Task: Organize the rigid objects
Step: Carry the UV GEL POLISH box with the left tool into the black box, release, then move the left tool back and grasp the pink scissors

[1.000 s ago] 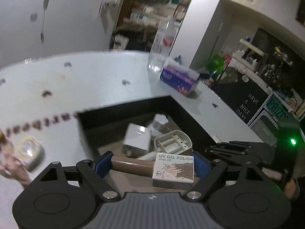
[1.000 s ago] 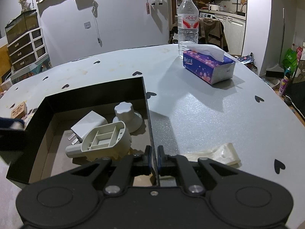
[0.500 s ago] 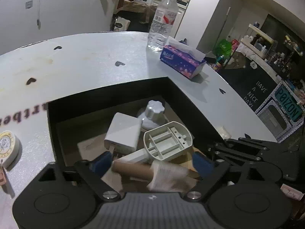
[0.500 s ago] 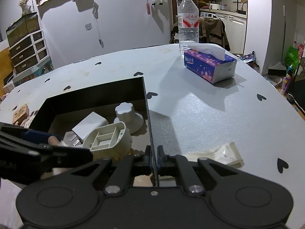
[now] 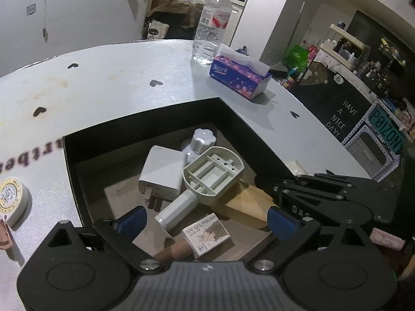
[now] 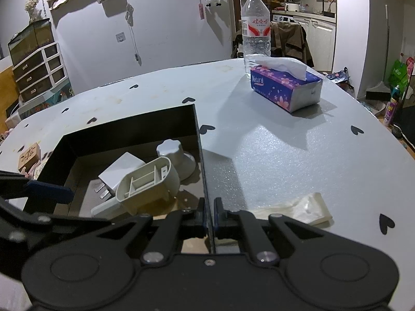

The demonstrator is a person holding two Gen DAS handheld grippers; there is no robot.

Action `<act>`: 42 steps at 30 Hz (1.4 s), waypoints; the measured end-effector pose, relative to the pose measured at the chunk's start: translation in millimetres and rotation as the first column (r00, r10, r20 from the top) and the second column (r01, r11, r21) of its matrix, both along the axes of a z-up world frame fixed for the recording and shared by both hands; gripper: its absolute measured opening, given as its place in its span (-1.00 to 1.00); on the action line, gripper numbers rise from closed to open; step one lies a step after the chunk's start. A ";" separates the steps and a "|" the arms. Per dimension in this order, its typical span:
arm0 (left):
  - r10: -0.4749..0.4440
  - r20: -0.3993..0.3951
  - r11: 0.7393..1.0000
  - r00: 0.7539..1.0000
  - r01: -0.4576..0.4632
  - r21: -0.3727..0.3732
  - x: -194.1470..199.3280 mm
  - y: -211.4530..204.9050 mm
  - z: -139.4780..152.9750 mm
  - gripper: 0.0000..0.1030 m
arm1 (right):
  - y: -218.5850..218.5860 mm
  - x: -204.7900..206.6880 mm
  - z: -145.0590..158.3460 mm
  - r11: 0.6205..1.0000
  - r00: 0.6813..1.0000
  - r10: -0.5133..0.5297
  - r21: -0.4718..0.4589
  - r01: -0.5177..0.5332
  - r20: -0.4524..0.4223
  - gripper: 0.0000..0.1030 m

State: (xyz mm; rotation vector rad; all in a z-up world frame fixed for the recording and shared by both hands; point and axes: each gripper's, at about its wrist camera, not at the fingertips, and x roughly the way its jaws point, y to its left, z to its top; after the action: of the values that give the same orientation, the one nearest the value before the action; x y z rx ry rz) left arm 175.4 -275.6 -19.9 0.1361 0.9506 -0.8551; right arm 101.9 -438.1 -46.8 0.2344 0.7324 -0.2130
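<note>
A black open box stands on the white table. Inside it lie a white charger plug, a white knob, a beige plastic holder, a wooden wedge and a UV gel polish bottle with its brown cap. My left gripper hangs open over the box, just above the polish bottle and not touching it. My right gripper is shut on the box's right wall.
A tissue box and a water bottle stand at the table's far side. A round tin and a small wooden block lie left of the box. A crumpled wrapper lies to its right.
My left gripper carried the gel polish bottle over the box, opened and let it drop; the bottle now lies on the box floor. The right gripper has stayed clamped on the wall.
</note>
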 end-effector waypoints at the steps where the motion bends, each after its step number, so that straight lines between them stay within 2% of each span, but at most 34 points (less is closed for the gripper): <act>1: -0.004 0.006 1.000 1.000 0.004 -0.001 -1.5 0.3 1.3 0.91 | -0.3 0.2 -0.1 1.000 1.000 0.000 0.002 0.000 0.000 -0.89; 15: -0.040 0.065 0.999 0.997 0.040 0.006 -24.1 15.3 17.3 0.93 | -1.2 0.8 -0.4 1.000 1.000 -0.006 0.006 0.006 -0.002 -0.89; 26: -0.050 0.187 0.998 0.981 0.045 0.033 -50.3 50.6 26.7 1.00 | 0.5 1.1 -0.5 1.000 1.000 -0.012 0.000 0.012 -0.005 -0.89; 35: 0.076 0.216 0.995 0.973 -0.089 0.047 -44.1 104.6 16.3 1.00 | 0.9 1.0 -0.4 1.000 1.000 -0.011 -0.006 0.011 -0.008 -0.89; 38: 0.150 0.193 0.986 0.970 -0.161 0.044 -32.1 125.6 9.4 1.00 | 1.1 0.9 -0.3 1.000 1.000 -0.012 -0.006 0.011 -0.008 -0.88; 42: 0.250 0.184 0.966 0.951 -0.259 0.024 -14.8 154.3 1.5 1.00 | 1.2 1.0 -0.3 1.000 1.000 -0.012 -0.007 0.012 -0.009 -0.88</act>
State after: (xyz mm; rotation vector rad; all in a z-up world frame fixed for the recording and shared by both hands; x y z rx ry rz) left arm 160.6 -121.2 -18.4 0.1259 0.7989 -0.5718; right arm 102.9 -436.9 -47.1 0.2311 0.7396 -0.2277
